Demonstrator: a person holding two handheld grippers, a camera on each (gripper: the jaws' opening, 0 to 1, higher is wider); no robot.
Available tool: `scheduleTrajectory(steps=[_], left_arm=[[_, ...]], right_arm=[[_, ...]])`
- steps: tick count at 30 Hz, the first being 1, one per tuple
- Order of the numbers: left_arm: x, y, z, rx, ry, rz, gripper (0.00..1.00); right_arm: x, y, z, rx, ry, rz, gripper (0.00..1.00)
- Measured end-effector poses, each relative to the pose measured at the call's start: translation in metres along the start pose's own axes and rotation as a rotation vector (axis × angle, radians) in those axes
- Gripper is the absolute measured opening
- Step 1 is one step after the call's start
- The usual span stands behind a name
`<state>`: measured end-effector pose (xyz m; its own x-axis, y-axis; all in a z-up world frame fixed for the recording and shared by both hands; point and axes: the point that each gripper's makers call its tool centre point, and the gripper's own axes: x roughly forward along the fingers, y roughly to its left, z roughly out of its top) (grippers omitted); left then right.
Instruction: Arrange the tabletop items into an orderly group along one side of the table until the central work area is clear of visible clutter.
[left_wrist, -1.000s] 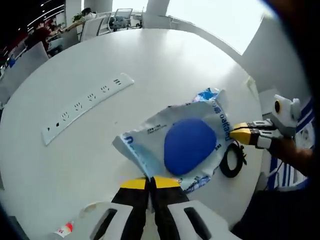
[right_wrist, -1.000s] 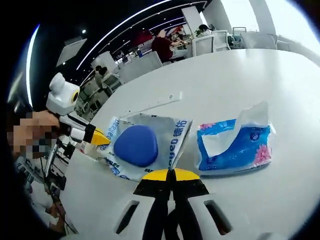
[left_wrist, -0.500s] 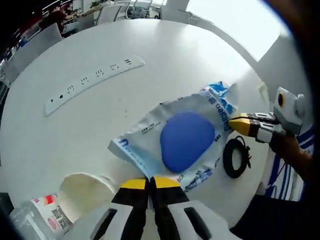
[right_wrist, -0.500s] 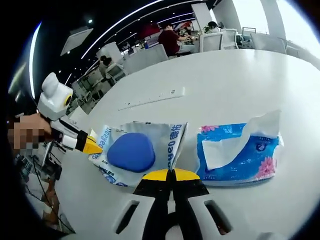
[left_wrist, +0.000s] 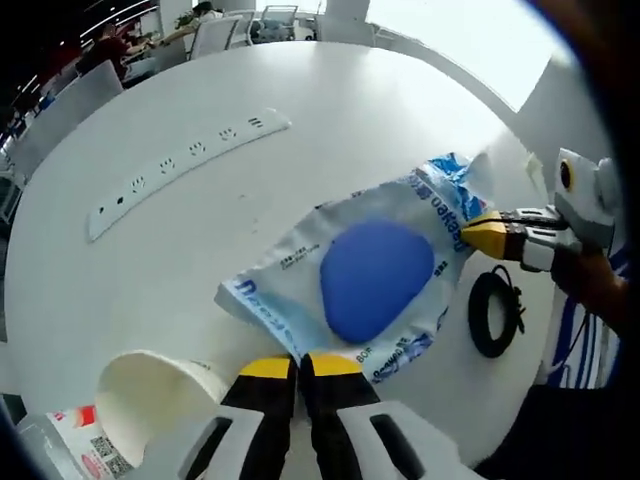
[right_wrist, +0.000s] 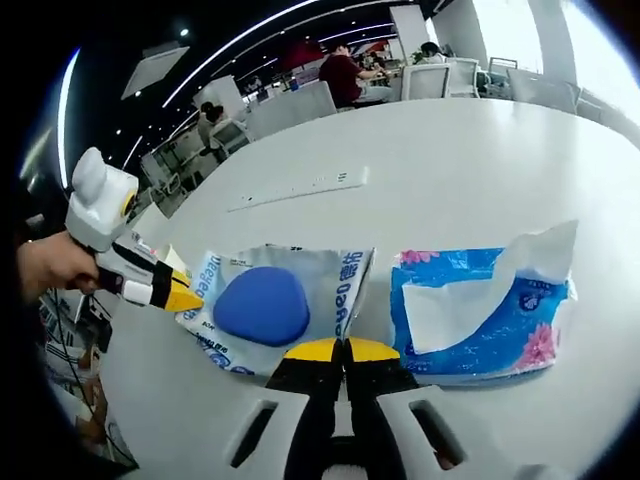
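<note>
White wipes pouch (left_wrist: 340, 290) with blue lid and blue lettering; blue tissue pack (right_wrist: 480, 315) (pink flowers printed); white power strip (left_wrist: 180, 170); black cable coil (left_wrist: 497, 312); white table (left_wrist: 330, 120).

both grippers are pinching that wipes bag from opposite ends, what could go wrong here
1. The left gripper and right gripper each grip an edge of the thin wipes bag; pulling apart could tear it.
2. The paper cup lies on its side close to the left gripper and may get knocked.
3. The tissue pack sits beside the bag and could be dragged along.
</note>
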<state>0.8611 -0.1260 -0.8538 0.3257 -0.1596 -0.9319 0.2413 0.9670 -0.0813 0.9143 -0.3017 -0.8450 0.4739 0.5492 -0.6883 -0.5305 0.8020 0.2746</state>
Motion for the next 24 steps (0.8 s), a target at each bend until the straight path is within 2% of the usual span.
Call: scheduleTrajectory(steps=[4,10,16,20,24], left_arm=[[-0.001,-0.005,-0.002,0.019,0.015,-0.018,0.04],[-0.001,0.0,-0.002,0.032,0.017,-0.009,0.04],[-0.006,0.001,0.003,0.035,-0.002,-0.014,0.04],[-0.008,0.0,0.006,0.028,-0.014,-0.029,0.05],[-0.011,-0.005,0.011,0.039,-0.035,-0.046,0.05]], right_arm=[[-0.001,-0.004,-0.002,-0.007,0.003,-0.01,0.0],[-0.001,-0.011,0.001,-0.007,-0.016,-0.022,0.0],[0.0,-0.009,0.0,-0.014,-0.014,-0.025,0.0],[0.002,-0.011,0.007,-0.012,-0.029,-0.026,0.0],[0.002,-0.007,0.003,-0.033,-0.016,-0.028,0.0]])
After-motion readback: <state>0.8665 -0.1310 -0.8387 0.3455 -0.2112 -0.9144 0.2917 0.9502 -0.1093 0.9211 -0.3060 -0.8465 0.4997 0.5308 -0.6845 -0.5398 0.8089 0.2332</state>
